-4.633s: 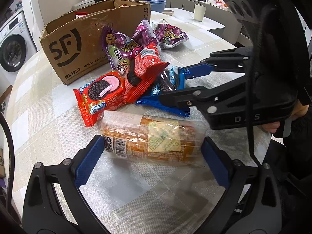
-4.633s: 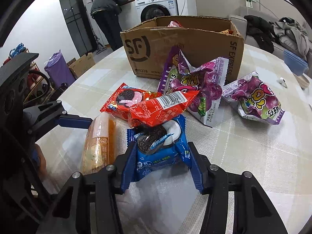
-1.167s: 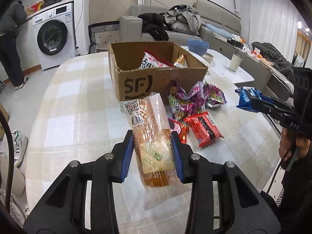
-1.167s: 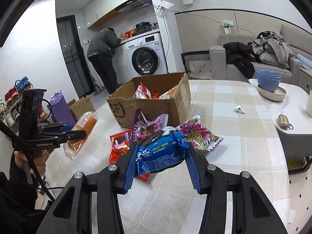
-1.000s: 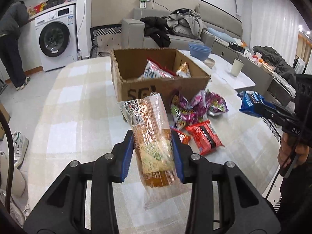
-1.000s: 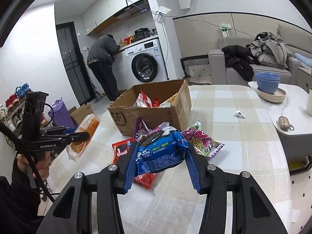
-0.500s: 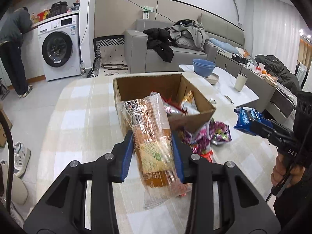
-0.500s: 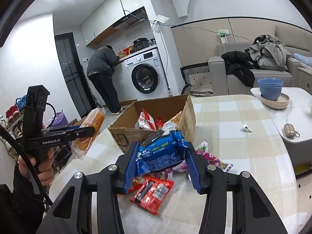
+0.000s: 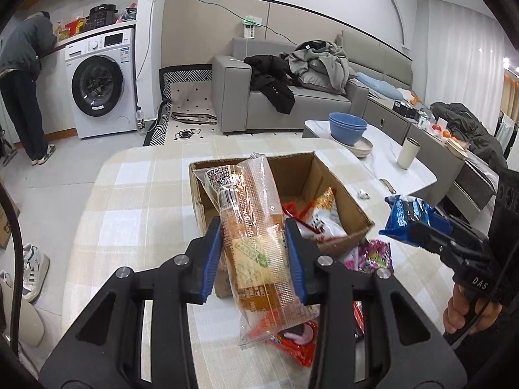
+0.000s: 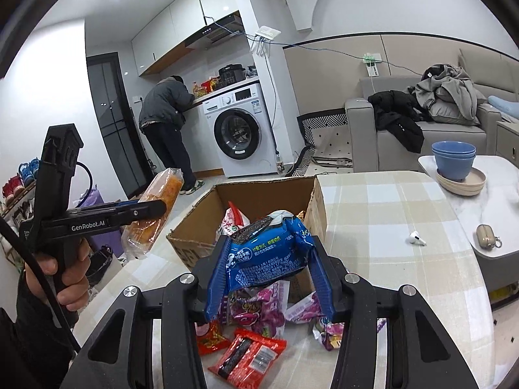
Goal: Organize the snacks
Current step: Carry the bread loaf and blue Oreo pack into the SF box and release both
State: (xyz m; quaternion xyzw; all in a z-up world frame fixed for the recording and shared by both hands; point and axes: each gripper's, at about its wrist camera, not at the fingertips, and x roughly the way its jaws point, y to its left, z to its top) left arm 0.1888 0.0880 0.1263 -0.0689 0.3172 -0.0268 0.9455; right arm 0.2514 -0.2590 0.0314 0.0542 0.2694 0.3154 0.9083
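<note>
Left gripper [image 9: 254, 259]: pads clamped on the clear-wrapped orange snack pack [image 9: 253, 233], held upright above the near table [image 9: 129, 201] edge. Right gripper [image 10: 269, 272]: closed on the blue cookie packet [image 10: 269, 253], raised above loose red packets [image 10: 249, 356] and purple candy bags [image 10: 259, 311] on the checked cloth. Beyond them stands the open cardboard box [image 10: 201, 243], holding what appear to be several snack bags [image 9: 321, 217]. Far left, a person [image 10: 165, 120] bends at the washing machine [image 10: 240, 129].

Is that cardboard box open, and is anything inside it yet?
Open-topped, partly filled: the cardboard box holds a few snack packets, with bare floor showing.
</note>
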